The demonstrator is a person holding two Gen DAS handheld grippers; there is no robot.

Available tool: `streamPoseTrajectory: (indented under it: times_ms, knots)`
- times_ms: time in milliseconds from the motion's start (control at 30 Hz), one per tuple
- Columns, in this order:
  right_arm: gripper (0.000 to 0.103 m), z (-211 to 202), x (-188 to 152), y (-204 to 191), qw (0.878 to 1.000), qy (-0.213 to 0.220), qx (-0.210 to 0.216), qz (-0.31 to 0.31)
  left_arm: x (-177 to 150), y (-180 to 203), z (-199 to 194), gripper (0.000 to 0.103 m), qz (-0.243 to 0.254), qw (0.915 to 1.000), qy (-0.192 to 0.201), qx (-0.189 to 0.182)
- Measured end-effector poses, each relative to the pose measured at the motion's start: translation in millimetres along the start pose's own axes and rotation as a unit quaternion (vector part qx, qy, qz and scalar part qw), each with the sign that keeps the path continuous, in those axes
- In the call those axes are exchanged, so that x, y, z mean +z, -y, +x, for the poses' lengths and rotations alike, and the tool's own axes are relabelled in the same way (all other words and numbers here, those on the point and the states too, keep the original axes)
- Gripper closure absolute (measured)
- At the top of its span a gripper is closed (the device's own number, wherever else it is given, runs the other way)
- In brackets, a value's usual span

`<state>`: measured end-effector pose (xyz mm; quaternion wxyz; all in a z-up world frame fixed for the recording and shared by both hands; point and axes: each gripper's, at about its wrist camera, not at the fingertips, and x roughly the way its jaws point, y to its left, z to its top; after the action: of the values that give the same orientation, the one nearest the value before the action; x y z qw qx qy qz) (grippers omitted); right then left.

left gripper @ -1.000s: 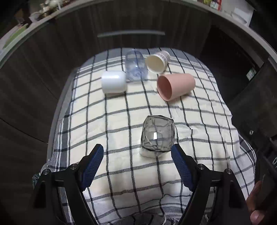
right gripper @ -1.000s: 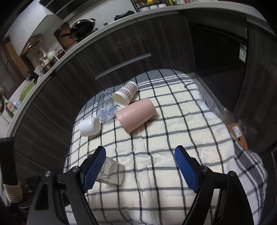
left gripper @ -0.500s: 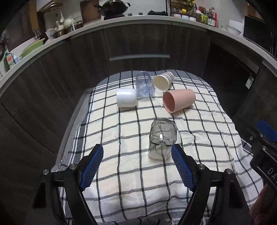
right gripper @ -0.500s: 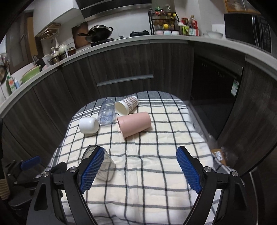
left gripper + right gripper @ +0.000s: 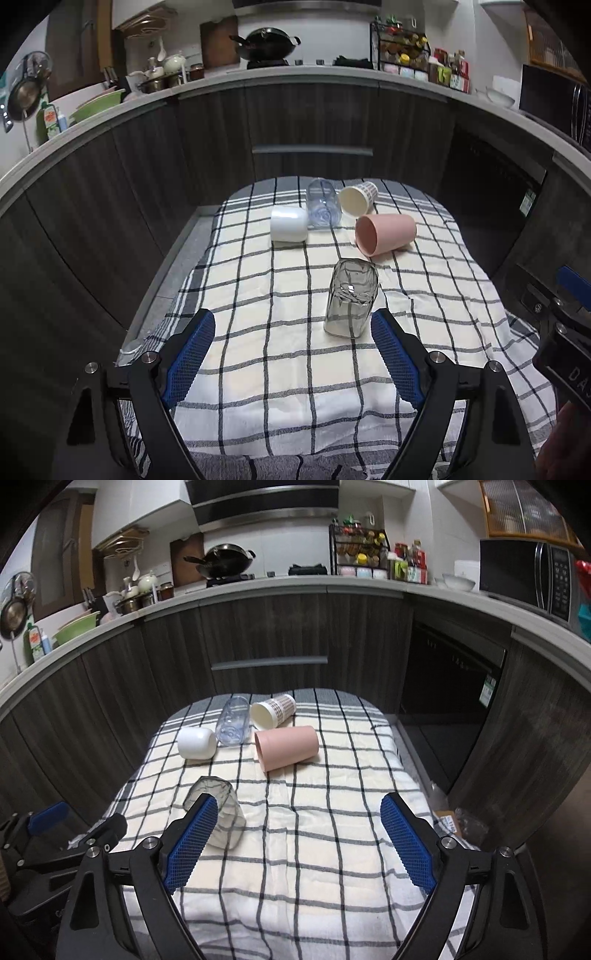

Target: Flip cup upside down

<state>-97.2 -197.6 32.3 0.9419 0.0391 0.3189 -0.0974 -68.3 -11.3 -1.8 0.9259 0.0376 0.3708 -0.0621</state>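
A grey faceted glass cup point(image 5: 351, 299) stands upside down on the checked cloth point(image 5: 258, 280), mouth on the cloth; it also shows in the right wrist view point(image 5: 219, 812), partly behind my left finger there. My left gripper point(image 5: 292, 354) is open and empty, just short of the glass. My right gripper point(image 5: 297, 840) is open and empty over the cloth's near half. A pink cup point(image 5: 386, 233), a white cup point(image 5: 289, 229), a clear cup point(image 5: 323, 206) and a patterned paper cup point(image 5: 357, 198) lie on their sides at the far end.
The cloth covers a small table point(image 5: 173, 258) in front of dark cabinets point(image 5: 314, 122). The right-hand gripper body point(image 5: 561, 332) shows at the right edge of the left wrist view. A box and plastic point(image 5: 458, 821) lie on the floor to the right.
Both grippers have pulled back and tilted up, so more of the kitchen shows. The grey glass stays upside down where it stood. Both grippers stay open.
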Motion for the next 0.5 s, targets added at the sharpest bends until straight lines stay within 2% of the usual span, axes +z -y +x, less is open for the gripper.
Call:
streamPoseTrajectory:
  times_ms: [300,500]
  knots:
    - [0.01,-29.2,-3.0,-7.9,0.999,0.032,0.0,-0.011,-7.0,-8.8,-25.9,0.015,-0.019,0.9994,0.03,0.007]
    - [0.01,-38.7,-5.1,-6.2,0.999,0.036,0.0,-0.007,-11.3,-11.1,-40.5,0.015,-0.025,0.9987,0.044,0.006]
